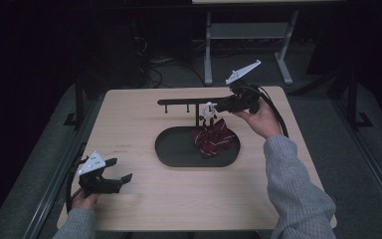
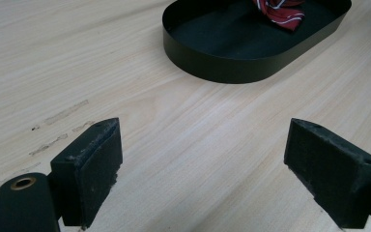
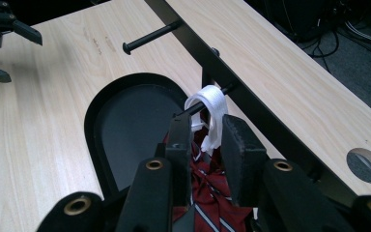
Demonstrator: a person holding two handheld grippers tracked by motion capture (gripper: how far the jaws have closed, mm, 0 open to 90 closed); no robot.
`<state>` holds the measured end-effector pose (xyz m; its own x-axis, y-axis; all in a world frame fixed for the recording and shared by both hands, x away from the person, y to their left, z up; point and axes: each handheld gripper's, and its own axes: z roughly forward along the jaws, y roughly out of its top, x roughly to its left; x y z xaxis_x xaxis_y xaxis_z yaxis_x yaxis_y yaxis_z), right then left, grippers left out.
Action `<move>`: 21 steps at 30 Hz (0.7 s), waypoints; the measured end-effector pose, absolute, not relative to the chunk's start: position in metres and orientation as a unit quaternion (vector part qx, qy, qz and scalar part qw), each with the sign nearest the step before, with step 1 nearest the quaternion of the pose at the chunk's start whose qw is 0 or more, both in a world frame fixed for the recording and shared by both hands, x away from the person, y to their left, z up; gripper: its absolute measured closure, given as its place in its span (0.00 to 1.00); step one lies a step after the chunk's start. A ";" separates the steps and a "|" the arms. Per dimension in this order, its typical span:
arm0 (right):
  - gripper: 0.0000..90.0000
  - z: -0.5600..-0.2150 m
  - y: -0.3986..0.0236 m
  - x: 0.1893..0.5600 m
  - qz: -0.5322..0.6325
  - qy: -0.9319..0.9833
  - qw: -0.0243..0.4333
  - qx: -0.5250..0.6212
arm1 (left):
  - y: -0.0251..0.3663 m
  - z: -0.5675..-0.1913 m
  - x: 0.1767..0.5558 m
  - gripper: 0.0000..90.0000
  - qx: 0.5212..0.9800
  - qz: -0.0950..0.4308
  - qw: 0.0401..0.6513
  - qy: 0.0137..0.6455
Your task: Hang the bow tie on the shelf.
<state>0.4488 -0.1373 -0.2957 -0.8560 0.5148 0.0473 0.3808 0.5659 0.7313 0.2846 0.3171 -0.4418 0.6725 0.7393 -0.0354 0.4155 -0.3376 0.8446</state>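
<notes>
A dark red striped bow tie (image 1: 213,139) hangs by its white plastic hook (image 1: 209,110) from a peg of the black rack (image 1: 179,102), over the black oval tray (image 1: 174,149). In the right gripper view the hook (image 3: 212,104) loops over the peg, with the tie (image 3: 207,188) below it. My right gripper (image 3: 206,123) is at the hook, a jaw on either side; a gap shows beside the hook, so it is open. My left gripper (image 1: 120,170) rests wide open above bare table at the front left, with nothing between its pads (image 2: 94,164). Beyond them lie the tray (image 2: 222,63) and tie (image 2: 280,12).
The rack's second peg (image 3: 149,39) sticks out free, farther left along the bar. A round grey cable hole (image 3: 365,165) sits in the wooden table near its far edge. Cables and another table's legs (image 1: 208,50) lie on the dark floor behind.
</notes>
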 end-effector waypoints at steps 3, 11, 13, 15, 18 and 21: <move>0.79 -0.295 -0.137 0.447 0.391 0.882 0.085 0.251 | 0.317 -0.442 0.284 0.14 0.800 0.181 0.445 0.360; 0.75 -0.294 -0.138 0.444 0.392 0.883 0.083 0.246 | 0.317 -0.442 0.285 0.14 0.798 0.181 0.447 0.362; 0.75 -0.294 -0.139 0.443 0.394 0.881 0.081 0.249 | 0.317 -0.442 0.285 0.14 0.798 0.182 0.447 0.361; 0.74 -0.294 -0.140 0.442 0.394 0.882 0.080 0.245 | 0.317 -0.442 0.284 0.14 0.801 0.180 0.443 0.360; 0.73 -0.294 -0.142 0.439 0.397 0.881 0.082 0.242 | 0.317 -0.442 0.285 0.14 0.801 0.181 0.443 0.359; 0.71 -0.294 -0.143 0.436 0.398 0.881 0.079 0.243 | 0.317 -0.442 0.285 0.14 0.802 0.181 0.443 0.359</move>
